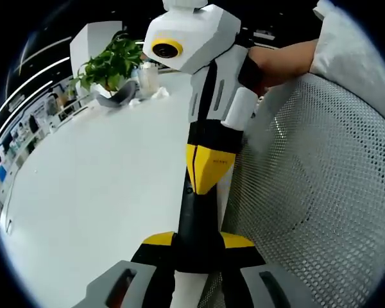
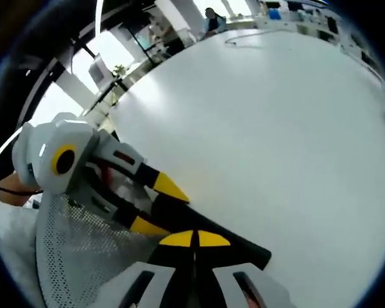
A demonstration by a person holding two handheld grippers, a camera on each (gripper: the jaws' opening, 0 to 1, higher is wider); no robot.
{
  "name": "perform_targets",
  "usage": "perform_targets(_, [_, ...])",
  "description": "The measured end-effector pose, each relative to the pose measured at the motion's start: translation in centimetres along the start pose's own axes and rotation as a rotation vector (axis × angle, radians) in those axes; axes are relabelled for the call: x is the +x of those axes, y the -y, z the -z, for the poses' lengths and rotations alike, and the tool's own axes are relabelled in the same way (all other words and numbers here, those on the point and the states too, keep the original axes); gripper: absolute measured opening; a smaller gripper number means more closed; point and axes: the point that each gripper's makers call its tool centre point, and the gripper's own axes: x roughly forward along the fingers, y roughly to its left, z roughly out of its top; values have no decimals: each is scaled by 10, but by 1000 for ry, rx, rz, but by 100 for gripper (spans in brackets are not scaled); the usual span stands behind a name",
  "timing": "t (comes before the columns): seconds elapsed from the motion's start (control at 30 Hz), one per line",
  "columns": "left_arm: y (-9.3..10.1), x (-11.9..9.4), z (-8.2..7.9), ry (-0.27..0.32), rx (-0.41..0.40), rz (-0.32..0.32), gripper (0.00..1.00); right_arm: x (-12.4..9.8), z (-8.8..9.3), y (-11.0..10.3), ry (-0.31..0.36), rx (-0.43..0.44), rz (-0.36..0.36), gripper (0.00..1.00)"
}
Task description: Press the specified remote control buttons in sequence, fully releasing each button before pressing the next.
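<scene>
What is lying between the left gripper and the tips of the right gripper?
The black remote: in the left gripper view it runs from the left gripper, which clamps it, up to the right gripper, fingers shut.

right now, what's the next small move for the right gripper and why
Probably lift the right gripper straight off the remote. Its shut yellow tips sit against the black remote, which the left gripper clamps. The buttons are hidden, so a full release seems safest before another press.

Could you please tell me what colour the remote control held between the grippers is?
The remote control is black, clearest in the left gripper view.
</scene>
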Motion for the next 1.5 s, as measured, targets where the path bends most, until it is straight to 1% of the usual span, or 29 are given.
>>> perform_targets(0.07, [0,0,0,-1,1,0,25,1,0,-2,0,2,-13,0])
perform_targets(0.23, [0,0,-1,-2,2,-1,25,3,-1,-3,-3,-2,-13,0])
perform_targets(0.33, [1,1,-1,-2,5,0,25,3,-5,-7,12,24,-42,0])
perform_targets(0.4, [3,1,-1,-4,22,1,25,5,-3,-7,-3,29,-45,0])
perform_targets(0.47, [3,1,0,-7,49,-1,25,8,0,-6,-15,18,-33,0])
perform_targets(0.5, [3,1,-1,-7,47,-1,25,8,3,-5,-31,6,-23,0])
perform_targets(0.53, [3,1,-1,-8,40,-1,25,9,-1,-7,-14,8,-28,0])
perform_targets(0.57, [2,1,-1,-9,27,0,25,10,0,-6,-20,11,-27,0])
perform_targets(0.87, [2,1,-1,-6,17,2,25,7,0,-6,-18,26,-31,0])
perform_targets(0.93, [1,0,-2,0,-11,7,25,6,0,-6,-17,21,-27,0])
perform_targets(1.17, [0,2,-4,12,-46,14,25,6,-1,-3,-11,8,-12,0])
perform_targets(1.5, [-2,5,-8,25,-69,14,25,4,-2,2,6,-18,16,0])
